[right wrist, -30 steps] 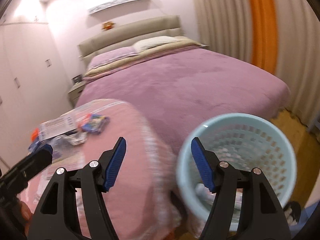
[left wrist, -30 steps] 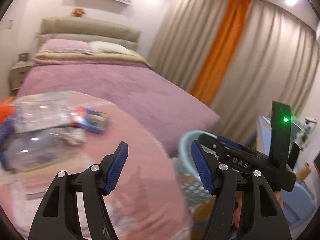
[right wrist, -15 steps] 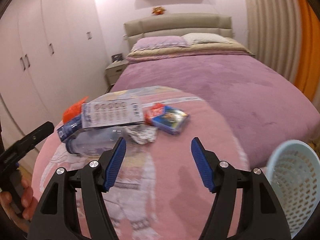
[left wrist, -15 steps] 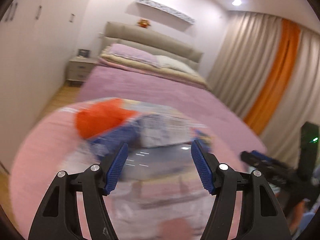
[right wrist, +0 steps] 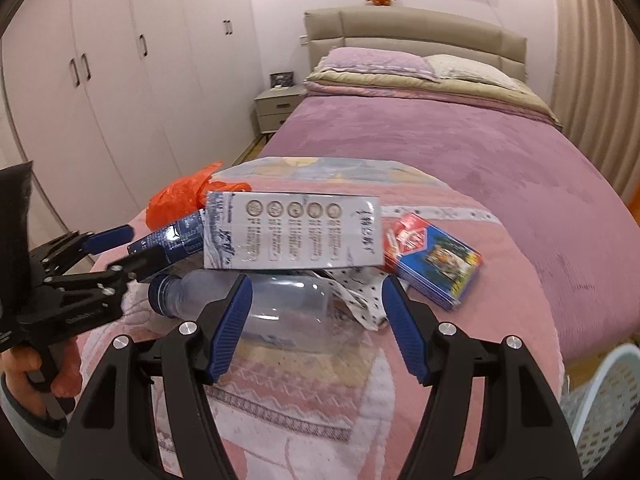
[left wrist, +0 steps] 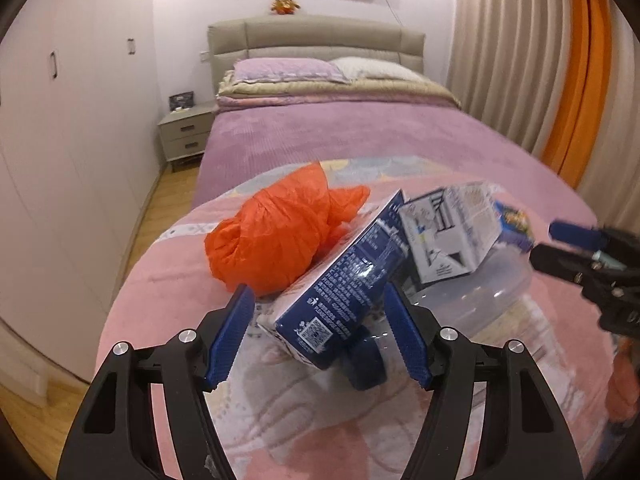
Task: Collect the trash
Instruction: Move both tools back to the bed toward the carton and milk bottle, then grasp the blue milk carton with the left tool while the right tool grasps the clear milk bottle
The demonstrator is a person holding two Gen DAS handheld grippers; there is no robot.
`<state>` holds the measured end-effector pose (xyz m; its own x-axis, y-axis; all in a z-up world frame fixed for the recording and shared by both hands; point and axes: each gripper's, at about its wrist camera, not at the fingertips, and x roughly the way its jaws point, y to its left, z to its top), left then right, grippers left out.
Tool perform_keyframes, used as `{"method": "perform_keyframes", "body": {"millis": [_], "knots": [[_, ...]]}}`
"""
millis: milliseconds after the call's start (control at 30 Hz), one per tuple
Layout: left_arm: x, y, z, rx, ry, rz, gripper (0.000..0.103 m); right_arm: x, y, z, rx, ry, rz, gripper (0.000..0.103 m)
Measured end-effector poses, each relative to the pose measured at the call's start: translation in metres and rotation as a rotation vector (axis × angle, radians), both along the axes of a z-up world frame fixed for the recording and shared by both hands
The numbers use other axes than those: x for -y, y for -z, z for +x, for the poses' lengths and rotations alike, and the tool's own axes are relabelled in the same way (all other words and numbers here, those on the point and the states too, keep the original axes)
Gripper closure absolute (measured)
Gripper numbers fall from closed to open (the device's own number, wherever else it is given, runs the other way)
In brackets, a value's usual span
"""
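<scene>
Trash lies on a round pink-covered table (left wrist: 168, 280) (right wrist: 500, 248). My left gripper (left wrist: 320, 332) is open, its jaws on either side of the near end of a dark blue carton (left wrist: 348, 280) (right wrist: 176, 240), not closed on it. An orange plastic bag (left wrist: 280, 232) (right wrist: 180, 196) lies behind it. My right gripper (right wrist: 316, 320) is open, just in front of a clear plastic bottle (right wrist: 280, 304) (left wrist: 480, 292) that lies under a white box (right wrist: 292, 236) (left wrist: 452, 228). A red and blue packet (right wrist: 432, 260) and a crumpled wrapper (right wrist: 360, 292) lie to the right.
A light blue mesh basket (right wrist: 608, 412) stands at the lower right, beside the table. A bed with a purple cover (right wrist: 460, 140) is right behind the table. White wardrobes (right wrist: 100, 80) and a nightstand (left wrist: 184, 136) are on the left.
Both grippers swung left from the basket to the table and closed in on the trash. The left gripper now straddles the blue carton; the right one faces the bottle.
</scene>
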<state>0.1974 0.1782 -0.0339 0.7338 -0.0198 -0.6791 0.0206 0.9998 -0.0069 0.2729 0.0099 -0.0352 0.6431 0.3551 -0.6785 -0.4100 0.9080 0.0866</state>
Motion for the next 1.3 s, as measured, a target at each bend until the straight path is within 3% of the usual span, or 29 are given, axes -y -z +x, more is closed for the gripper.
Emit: {"method": "perform_keyframes", "body": {"millis": [267, 367, 467, 567, 867, 1300], "knots": [[-0.004, 0.016, 0.014, -0.081, 0.061, 0.03, 0.038, -0.004, 0.012, 0.023, -0.059, -0.024, 0.003, 0.04], [-0.005, 0.019, 0.015, -0.086, 0.045, 0.02, 0.043, -0.008, 0.02, 0.031, -0.103, -0.053, 0.016, 0.04], [-0.008, 0.019, 0.015, -0.102, 0.051, -0.026, 0.056, -0.007, 0.024, 0.032, -0.151, -0.084, 0.051, 0.04], [-0.01, 0.02, 0.006, -0.103, 0.046, -0.052, 0.058, -0.007, 0.026, 0.027, -0.179, -0.103, 0.058, 0.04], [-0.02, 0.007, -0.051, -0.034, -0.006, -0.161, 0.062, -0.003, 0.034, -0.024, -0.209, -0.19, 0.055, 0.039], [-0.044, 0.007, -0.102, -0.01, -0.086, -0.18, 0.063, 0.004, 0.027, -0.112, -0.178, -0.403, 0.076, 0.038]]}}
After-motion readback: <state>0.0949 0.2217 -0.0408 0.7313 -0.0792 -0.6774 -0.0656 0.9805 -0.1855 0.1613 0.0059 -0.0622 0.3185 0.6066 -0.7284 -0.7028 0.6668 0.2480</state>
